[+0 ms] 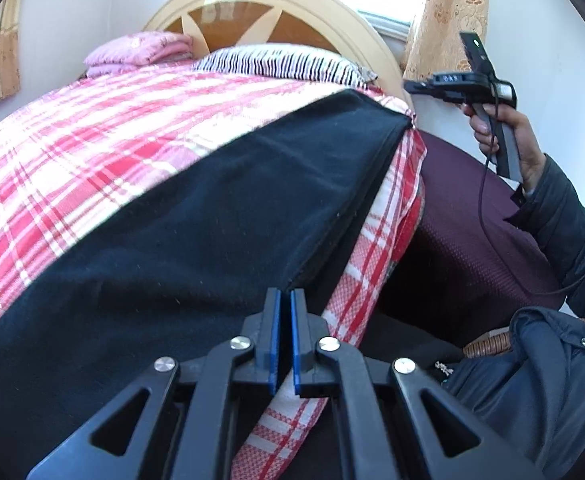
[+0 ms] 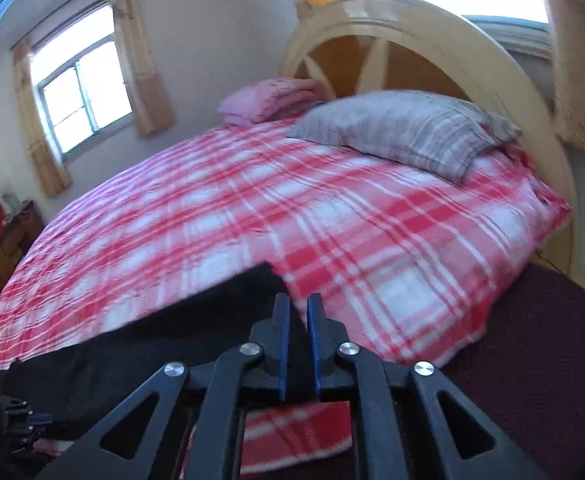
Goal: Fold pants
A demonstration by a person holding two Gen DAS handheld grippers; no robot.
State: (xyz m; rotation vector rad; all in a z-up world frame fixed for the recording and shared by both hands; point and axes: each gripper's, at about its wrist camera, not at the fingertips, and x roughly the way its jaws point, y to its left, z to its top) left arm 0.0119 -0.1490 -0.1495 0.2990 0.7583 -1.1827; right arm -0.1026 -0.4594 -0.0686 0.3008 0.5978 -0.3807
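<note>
Black pants (image 1: 212, 220) lie flat in a long folded strip along the near edge of the red plaid bed (image 1: 92, 140). My left gripper (image 1: 285, 300) hovers at the strip's near edge, its blue pads nearly together with nothing between them. The right gripper (image 1: 410, 87) is held in the air off the bed's right side by a hand (image 1: 504, 136) and carries nothing. In the right wrist view that gripper (image 2: 299, 308) shows only a narrow slit between its pads. A corner of the pants (image 2: 152, 340) lies below and left of it.
A striped pillow (image 2: 404, 132) and a folded pink blanket (image 2: 272, 98) lie at the arched wooden headboard (image 2: 432, 20). A dark maroon surface (image 2: 532, 340) borders the bed on the right. A dark jacket sleeve (image 1: 564, 220) is at the right. A low cabinet (image 2: 4, 240) stands by the window wall.
</note>
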